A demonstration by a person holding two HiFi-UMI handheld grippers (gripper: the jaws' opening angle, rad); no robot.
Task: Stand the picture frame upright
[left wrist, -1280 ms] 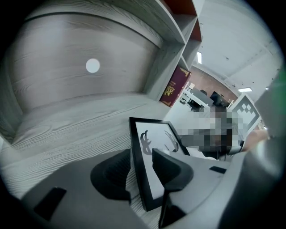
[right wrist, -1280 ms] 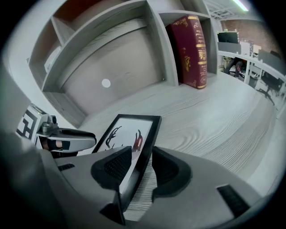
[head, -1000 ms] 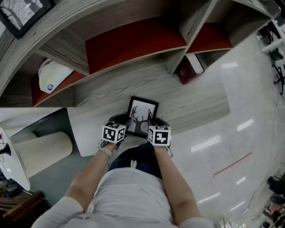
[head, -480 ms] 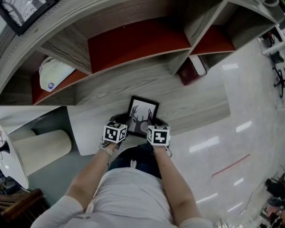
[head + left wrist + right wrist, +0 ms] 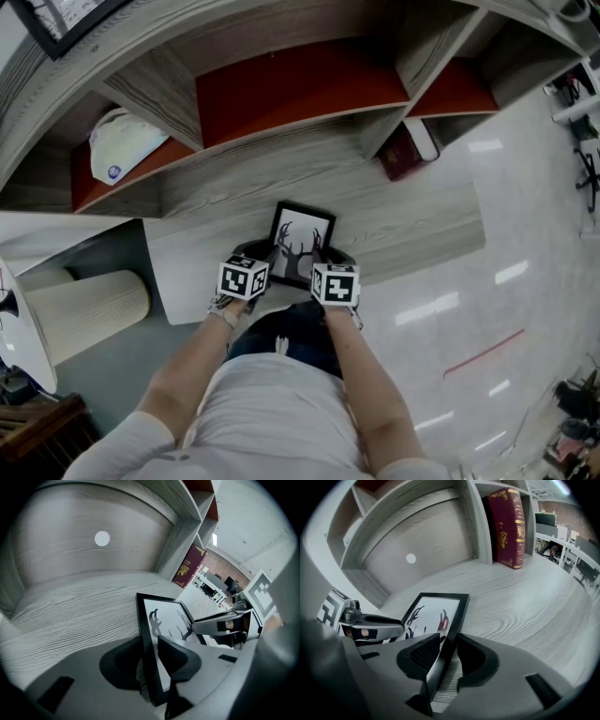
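Head view: the picture frame (image 5: 302, 239) is being seen lying face up, deer print showing, on the grey wood shelf (image 5: 412, 211), close in front of the person. Its near corners are being flanked by the left gripper (image 5: 264, 265) and the right gripper (image 5: 326, 262). A red book (image 5: 401, 152) is standing well apart at the back right.

Left gripper view: the frame's black side rail is being straddled by the jaws, one pad over the print and one on the back side. The jaws have just been closing round it. A sliver of wood grain is showing beside the rail, so the pads are judged not yet pressing.

Right gripper view: the opposite rail is being straddled the same way. These jaws have also just been closing, and a strip of shelf is visible between the rail and the outer pad, so no clamp is being made yet.

Judgement: a two-sided grip is being taken before the tilt. The pads are best seated on the rails rather than the glass and closed evenly. Both hands are best raised together, with one edge kept on the shelf as a pivot.
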